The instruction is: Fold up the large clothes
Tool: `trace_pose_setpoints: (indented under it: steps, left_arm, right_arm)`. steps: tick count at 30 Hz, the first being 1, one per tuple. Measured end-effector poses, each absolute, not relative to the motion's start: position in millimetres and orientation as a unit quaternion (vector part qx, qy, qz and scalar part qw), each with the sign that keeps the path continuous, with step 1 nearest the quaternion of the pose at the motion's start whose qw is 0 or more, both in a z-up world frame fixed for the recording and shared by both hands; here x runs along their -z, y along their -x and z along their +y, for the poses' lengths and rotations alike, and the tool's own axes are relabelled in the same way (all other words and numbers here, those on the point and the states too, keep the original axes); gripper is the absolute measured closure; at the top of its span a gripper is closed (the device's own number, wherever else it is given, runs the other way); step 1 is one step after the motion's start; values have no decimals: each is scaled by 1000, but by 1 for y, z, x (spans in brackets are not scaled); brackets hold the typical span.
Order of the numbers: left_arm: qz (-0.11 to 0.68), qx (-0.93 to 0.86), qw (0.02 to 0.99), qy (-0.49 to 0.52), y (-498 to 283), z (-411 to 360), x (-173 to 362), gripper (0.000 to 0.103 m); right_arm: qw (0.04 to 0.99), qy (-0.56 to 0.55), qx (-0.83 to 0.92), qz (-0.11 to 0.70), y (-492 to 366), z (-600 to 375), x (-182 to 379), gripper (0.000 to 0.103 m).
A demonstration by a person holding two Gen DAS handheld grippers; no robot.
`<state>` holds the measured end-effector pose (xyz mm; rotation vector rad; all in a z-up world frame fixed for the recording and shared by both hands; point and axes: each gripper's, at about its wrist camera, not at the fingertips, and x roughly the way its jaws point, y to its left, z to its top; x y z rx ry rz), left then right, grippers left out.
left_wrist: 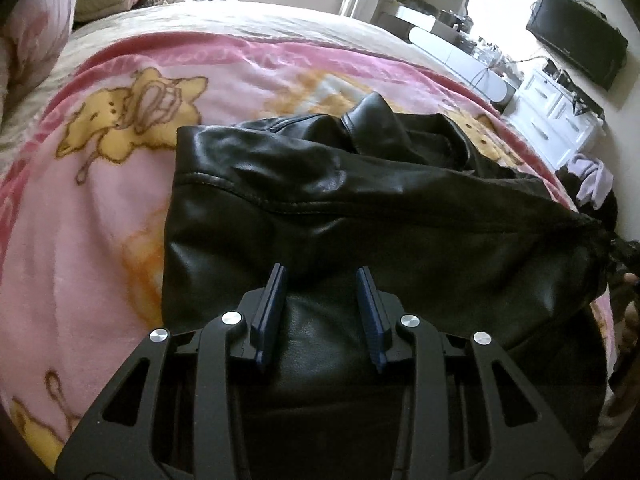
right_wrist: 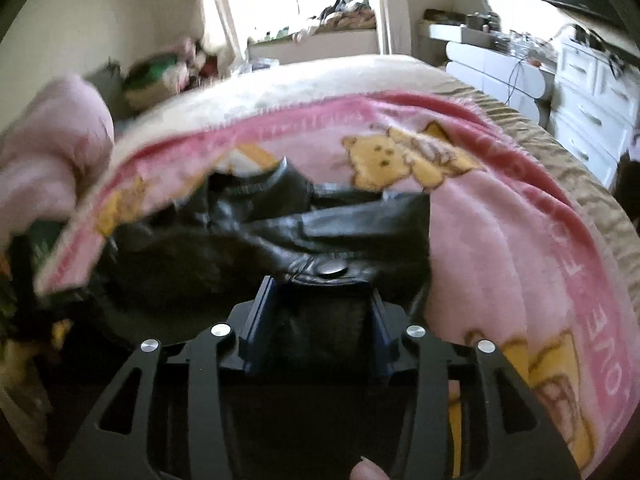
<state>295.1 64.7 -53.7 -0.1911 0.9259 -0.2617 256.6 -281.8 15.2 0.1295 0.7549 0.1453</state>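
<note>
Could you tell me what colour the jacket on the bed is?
Black leather jacket, clearest in the left wrist view.

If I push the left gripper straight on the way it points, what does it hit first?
Most likely the black leather jacket: the left gripper sits low over it, leather between its fingertips. Depth is unclear.

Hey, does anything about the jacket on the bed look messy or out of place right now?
Yes. The black leather jacket lies bunched on the pink blanket, not flat: its collar sticks up and deep creases cross the top. In the right wrist view a snap tab lies folded at the near edge.
</note>
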Motion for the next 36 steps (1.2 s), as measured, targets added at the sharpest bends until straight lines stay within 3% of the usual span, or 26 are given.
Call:
trace_pose_setpoints:
  steps: [3,7,16,23,33,36]
  left_arm:
    - [445,124,883,90,-296,65,54,75]
    - [445,120,883,85,-296,64,54,75]
    - [445,114,885,71,-296,60,54,75]
    - [445,118,885,73,-296,61,54,75]
    - [440,125,883,100,-296,70,40,74]
    - [427,125,890,100,-292,71,26,66]
  right_arm:
    - [942,-53,-63,325,-248,-279,-32,58]
    - [951,-9,-67,301,-251,-259,-39,68]
    - [907,97,-84,401,-296,-200,27,69]
    - [887,31,-95,450,-315,-219,61,70]
    - [896,-5,-116,428,-302,-226,38,68]
    - [899,-23,-125,418,-294,-231,24,62]
